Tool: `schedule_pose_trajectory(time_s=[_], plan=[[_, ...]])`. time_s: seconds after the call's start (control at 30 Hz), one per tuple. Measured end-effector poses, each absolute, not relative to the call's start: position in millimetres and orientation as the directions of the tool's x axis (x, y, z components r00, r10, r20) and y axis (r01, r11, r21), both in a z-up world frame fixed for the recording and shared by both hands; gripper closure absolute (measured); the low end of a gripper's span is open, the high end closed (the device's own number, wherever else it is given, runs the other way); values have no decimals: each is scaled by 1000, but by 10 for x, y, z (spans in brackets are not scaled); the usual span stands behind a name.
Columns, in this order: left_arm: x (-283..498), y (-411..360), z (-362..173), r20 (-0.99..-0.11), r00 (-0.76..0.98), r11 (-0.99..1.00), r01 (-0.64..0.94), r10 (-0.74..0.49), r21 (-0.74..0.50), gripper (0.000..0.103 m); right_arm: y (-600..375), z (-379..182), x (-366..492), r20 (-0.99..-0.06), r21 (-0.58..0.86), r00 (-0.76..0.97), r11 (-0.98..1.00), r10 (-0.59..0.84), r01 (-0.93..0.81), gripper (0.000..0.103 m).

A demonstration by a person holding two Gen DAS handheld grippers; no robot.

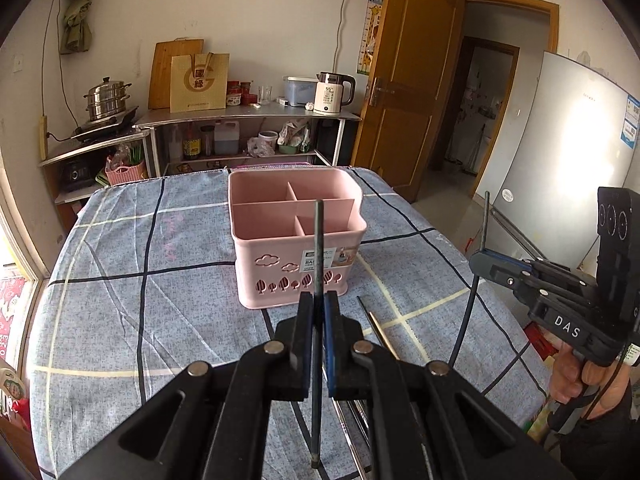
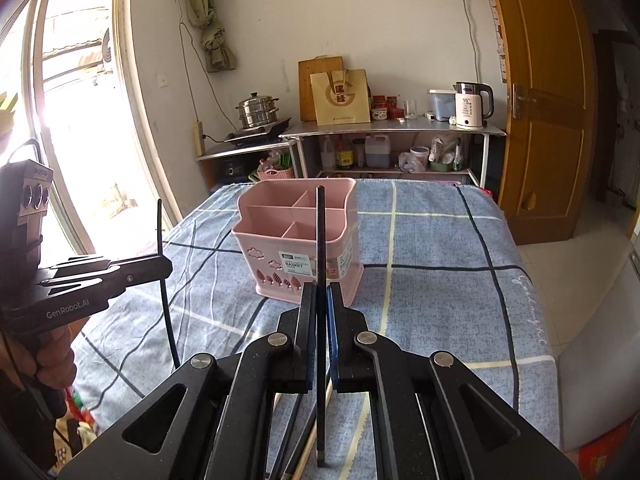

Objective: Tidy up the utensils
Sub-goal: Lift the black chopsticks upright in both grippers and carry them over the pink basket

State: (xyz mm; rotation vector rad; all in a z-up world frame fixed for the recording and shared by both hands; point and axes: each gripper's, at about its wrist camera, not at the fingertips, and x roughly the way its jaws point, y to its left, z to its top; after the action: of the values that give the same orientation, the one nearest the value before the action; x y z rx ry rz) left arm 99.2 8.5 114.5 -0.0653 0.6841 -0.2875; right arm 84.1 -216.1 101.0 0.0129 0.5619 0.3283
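A pink divided basket (image 1: 260, 240) stands on the blue checked tablecloth (image 1: 120, 280), with nothing showing in its compartments. My left gripper (image 1: 319, 304) is shut on a dark chopstick (image 1: 319, 240) held upright, just in front of the basket. At the right edge of the left wrist view, my right gripper (image 1: 480, 259) is held in a hand and grips another dark chopstick (image 1: 486, 220). In the right wrist view that right gripper (image 2: 321, 292) is shut on its chopstick (image 2: 320, 232) before the basket (image 2: 256, 248). The left gripper (image 2: 165, 267) shows at the left.
Loose chopsticks (image 1: 380, 332) lie on the cloth near the front edge, also under my right gripper (image 2: 292, 436). Behind the table stands a metal shelf (image 1: 248, 114) with a kettle (image 1: 332, 94), a paper bag and a steamer pot. A wooden door (image 1: 408, 80) and a fridge (image 1: 560, 140) are to the right.
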Motion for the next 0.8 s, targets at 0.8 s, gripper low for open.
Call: schedule_pose_trajectory(time_s=[0.8], plan=[[1641,313,2139,-501,808,951,252,-309,-180,98,-1777,1903,1336,-323,86,865,922,384,-378,98]])
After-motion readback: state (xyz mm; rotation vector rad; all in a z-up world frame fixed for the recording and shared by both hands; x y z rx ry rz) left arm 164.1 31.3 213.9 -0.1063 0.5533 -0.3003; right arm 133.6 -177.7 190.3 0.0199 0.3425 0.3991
